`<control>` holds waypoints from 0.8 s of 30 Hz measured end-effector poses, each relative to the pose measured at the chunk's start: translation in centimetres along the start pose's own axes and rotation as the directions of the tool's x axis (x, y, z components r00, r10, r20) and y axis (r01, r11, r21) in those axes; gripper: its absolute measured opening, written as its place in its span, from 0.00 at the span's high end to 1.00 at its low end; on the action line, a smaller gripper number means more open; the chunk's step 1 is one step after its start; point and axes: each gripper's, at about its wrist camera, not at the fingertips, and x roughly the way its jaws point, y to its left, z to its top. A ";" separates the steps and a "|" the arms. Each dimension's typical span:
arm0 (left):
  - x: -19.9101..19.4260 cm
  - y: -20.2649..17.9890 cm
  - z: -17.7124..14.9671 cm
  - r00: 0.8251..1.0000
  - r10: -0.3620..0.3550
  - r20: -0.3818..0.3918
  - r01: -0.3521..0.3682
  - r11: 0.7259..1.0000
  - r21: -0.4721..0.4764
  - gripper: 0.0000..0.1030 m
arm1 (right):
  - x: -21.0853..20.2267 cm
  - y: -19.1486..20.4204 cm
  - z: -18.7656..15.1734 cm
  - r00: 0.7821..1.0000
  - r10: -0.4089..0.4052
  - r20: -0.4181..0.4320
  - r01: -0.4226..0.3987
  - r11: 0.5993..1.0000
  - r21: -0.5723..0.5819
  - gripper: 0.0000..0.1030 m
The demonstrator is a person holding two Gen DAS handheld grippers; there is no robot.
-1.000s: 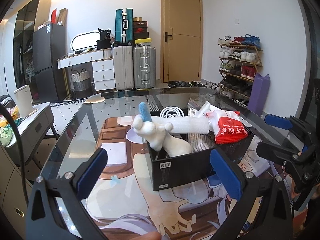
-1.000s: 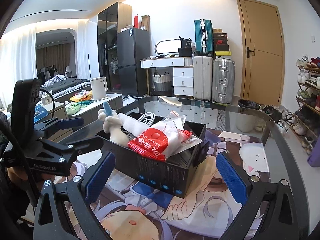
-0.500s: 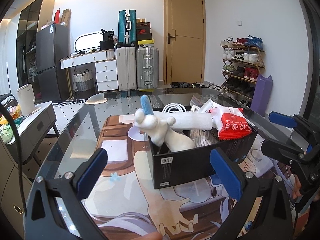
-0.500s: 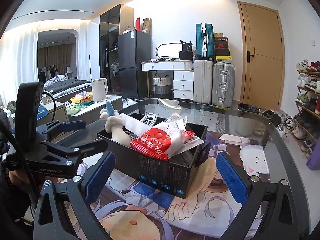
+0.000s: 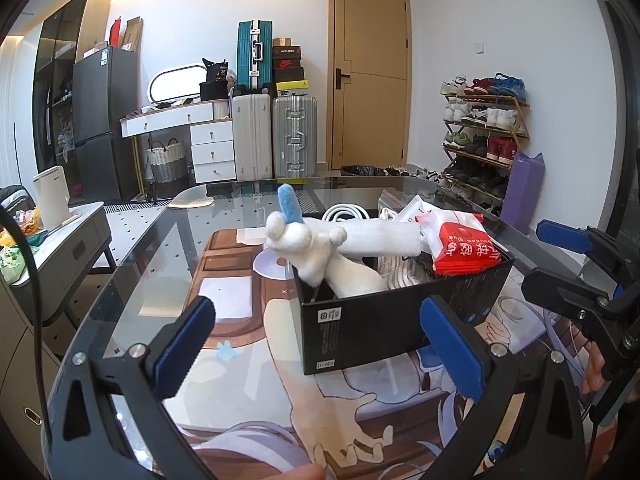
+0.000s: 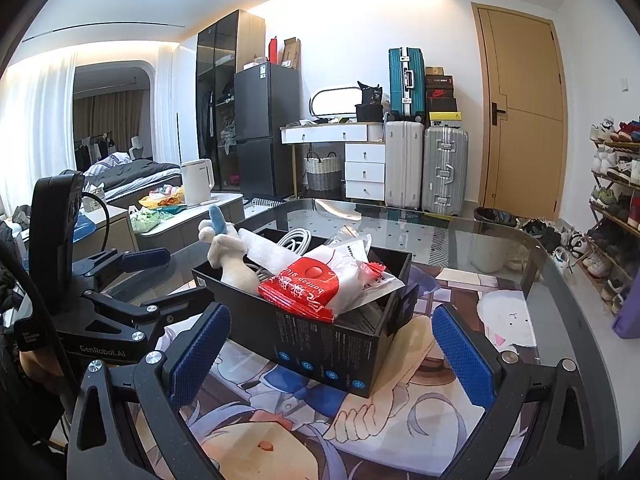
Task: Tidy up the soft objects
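Note:
A black box (image 5: 384, 320) (image 6: 320, 344) stands on the glass table's cartoon mat. In it lie a white plush toy with a blue ear (image 5: 316, 248) (image 6: 232, 256), a white towel roll (image 5: 380, 240), a white cable (image 5: 344, 212) and a red-and-white packet (image 5: 464, 244) (image 6: 320, 288). My left gripper (image 5: 320, 352) is open and empty, just short of the box's near end. My right gripper (image 6: 328, 356) is open and empty, facing the box's long side. Each gripper shows in the other's view, the right one (image 5: 580, 280) and the left one (image 6: 132, 292).
The glass table (image 6: 500, 240) has a printed cartoon mat (image 5: 240, 336). Around it are a low cabinet with a kettle (image 5: 52, 200), suitcases (image 5: 276, 136), a door and a shoe rack (image 5: 484, 136).
Both grippers have pulled back slightly and tilted up; the box sits a little lower and farther in both views. Jaws stay open and the box contents have not moved.

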 end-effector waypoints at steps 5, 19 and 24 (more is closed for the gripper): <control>0.1 0.0 -0.1 1.000 -0.001 -0.001 0.001 1.000 -0.002 0.00 | 0.0 0.0 0.0 1.000 -0.002 0.001 0.002 1.000 -0.002 0.01; 0.1 -0.1 -0.1 1.000 -0.003 0.000 0.003 1.000 -0.001 0.00 | -0.2 0.0 0.0 1.000 0.002 0.001 -0.002 1.000 -0.002 0.01; 0.0 -0.1 -0.1 1.000 -0.004 0.003 0.004 1.000 -0.005 0.00 | -0.2 0.0 0.0 1.000 0.004 0.000 -0.004 1.000 -0.005 0.01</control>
